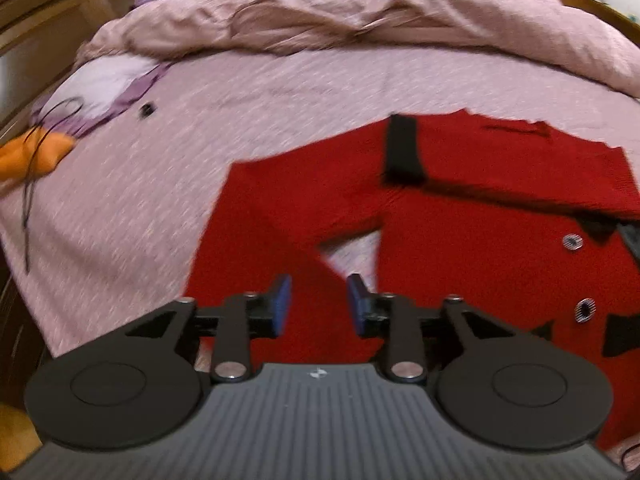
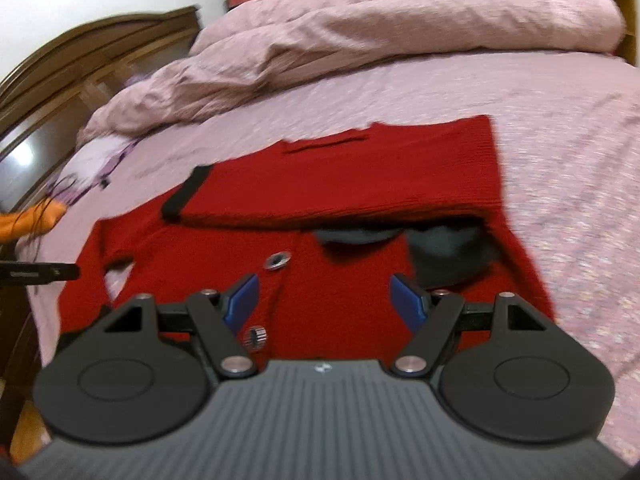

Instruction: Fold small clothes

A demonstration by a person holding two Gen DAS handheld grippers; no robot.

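In the left wrist view, my left claw (image 1: pixel 319 304) is narrow, with a small gap between its blue pads (image 1: pixel 281 303), and it holds nothing. The red cardigan (image 1: pixel 280 216) lies flat on the pink sheet (image 1: pixel 224 92) just under and ahead of this claw. One sleeve with a black cuff (image 1: pixel 402 150) is folded across the body, ahead and a little to the right. Two buttons (image 1: pixel 572 241) are far to the right. A small triangle of sheet shows through just ahead of the pads. An orange cloth (image 1: pixel 32 152) with a black cord (image 1: pixel 30 196) is far to the left. The pink duvet (image 1: pixel 360 8) is heaped far ahead.

In the right wrist view, my right claw (image 2: pixel 325 307) is wide and empty over the cardigan (image 2: pixel 340 280). A button (image 2: pixel 277 261) lies just ahead of the left pad (image 2: pixel 242 304), and another beside it. The folded sleeve (image 2: pixel 360 176) lies across ahead, its cuff (image 2: pixel 186 194) to the left. The picture is blurred.
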